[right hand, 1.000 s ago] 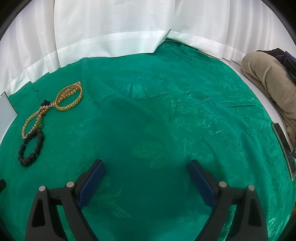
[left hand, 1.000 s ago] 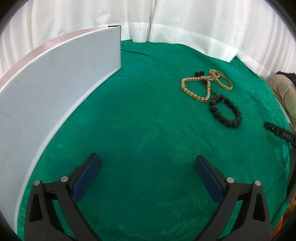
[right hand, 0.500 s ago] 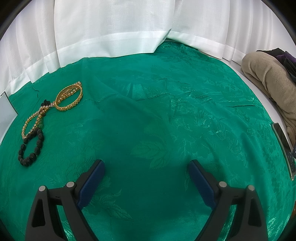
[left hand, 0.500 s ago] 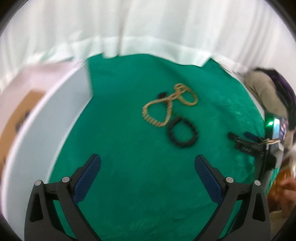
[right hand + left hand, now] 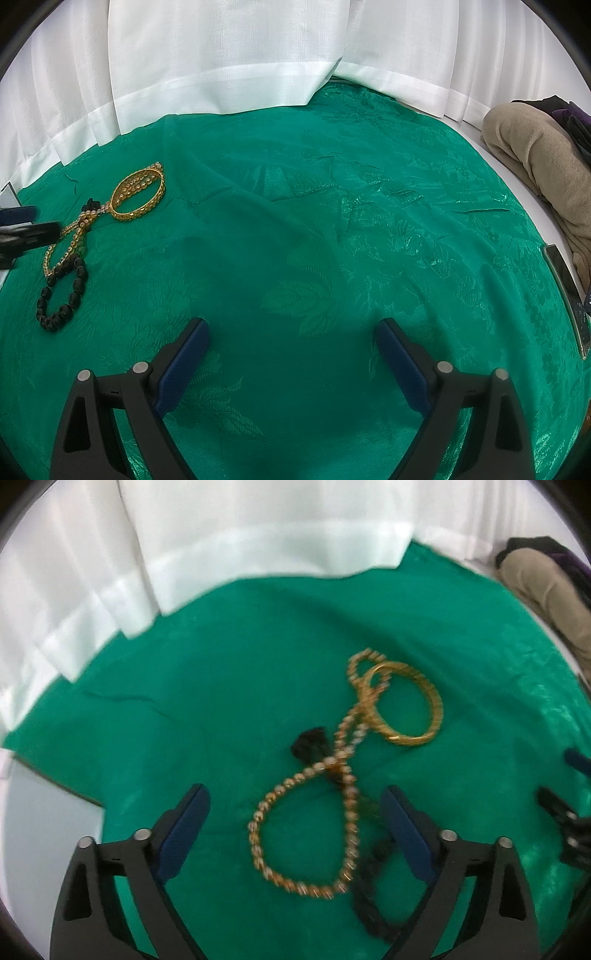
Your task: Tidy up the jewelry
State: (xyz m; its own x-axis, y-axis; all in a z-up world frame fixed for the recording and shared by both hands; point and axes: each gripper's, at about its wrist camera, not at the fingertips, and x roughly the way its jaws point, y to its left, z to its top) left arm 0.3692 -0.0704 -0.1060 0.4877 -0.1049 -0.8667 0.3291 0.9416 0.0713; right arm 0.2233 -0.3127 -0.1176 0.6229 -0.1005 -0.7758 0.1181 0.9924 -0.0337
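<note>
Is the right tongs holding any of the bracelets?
No, the right tongs are wide open over bare green cloth, while the gold bangle and black bead bracelet lie far off.

The left claw (image 5: 293, 814) stands wide open over the green cloth (image 5: 221, 686), and between its blue pads (image 5: 184, 823) lies the loop of a gold bead chain (image 5: 295, 834), which crosses a gold bangle (image 5: 406, 705), beside a blurred black bead bracelet (image 5: 369, 893).
</note>
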